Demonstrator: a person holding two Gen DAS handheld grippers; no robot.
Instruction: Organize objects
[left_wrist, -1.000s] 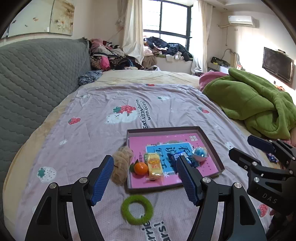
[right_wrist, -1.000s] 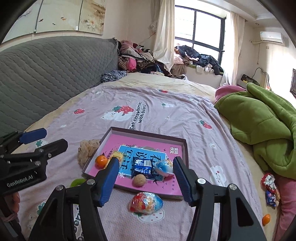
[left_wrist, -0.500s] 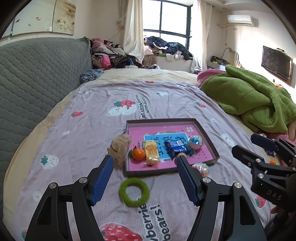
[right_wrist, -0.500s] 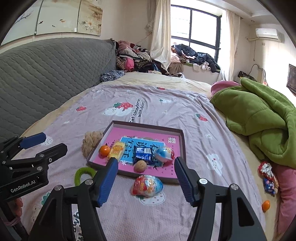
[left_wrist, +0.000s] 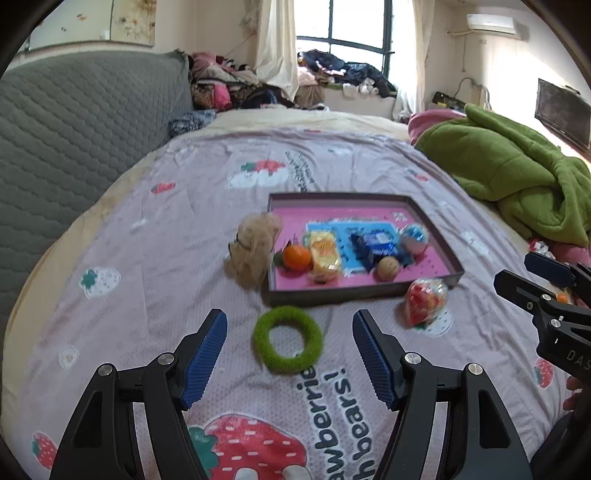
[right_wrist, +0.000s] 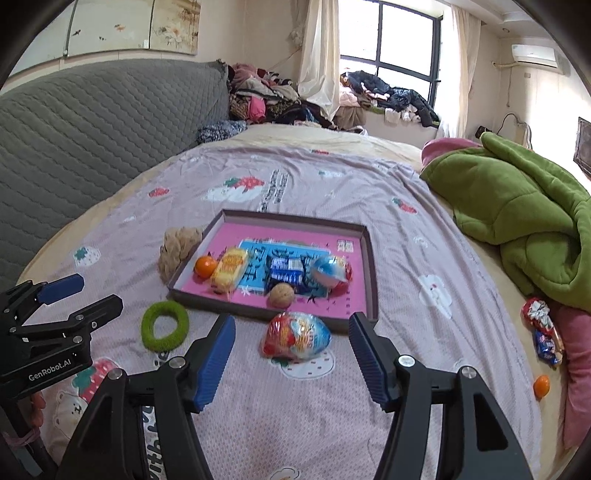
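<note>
A pink tray (left_wrist: 436, 242) (right_wrist: 364, 258) lies on the bed holding an orange (left_wrist: 296, 256), a yellow snack pack (left_wrist: 324, 253), a blue packet (left_wrist: 376, 245), a walnut (left_wrist: 388, 268) and a blue-red egg toy (right_wrist: 328, 273). A green ring (left_wrist: 288, 341) (right_wrist: 164, 325) lies in front of the tray, between the fingertips of my open, empty left gripper (left_wrist: 290, 354). A red-blue wrapped egg (right_wrist: 295, 335) (left_wrist: 424, 301) lies in front of my open, empty right gripper (right_wrist: 291, 358). A beige scrunchie (left_wrist: 253, 247) rests at the tray's left edge.
A green blanket (right_wrist: 517, 218) is piled at the right. Wrapped sweets (right_wrist: 543, 332) and a small orange (right_wrist: 542, 385) lie at the right bed edge. A grey quilted headboard (left_wrist: 74, 122) runs along the left. Clothes (right_wrist: 269, 99) are heaped at the back.
Both grippers have drawn back from the tray and stayed open. The green ring and the wrapped egg now lie between and ahead of the fingertips.
</note>
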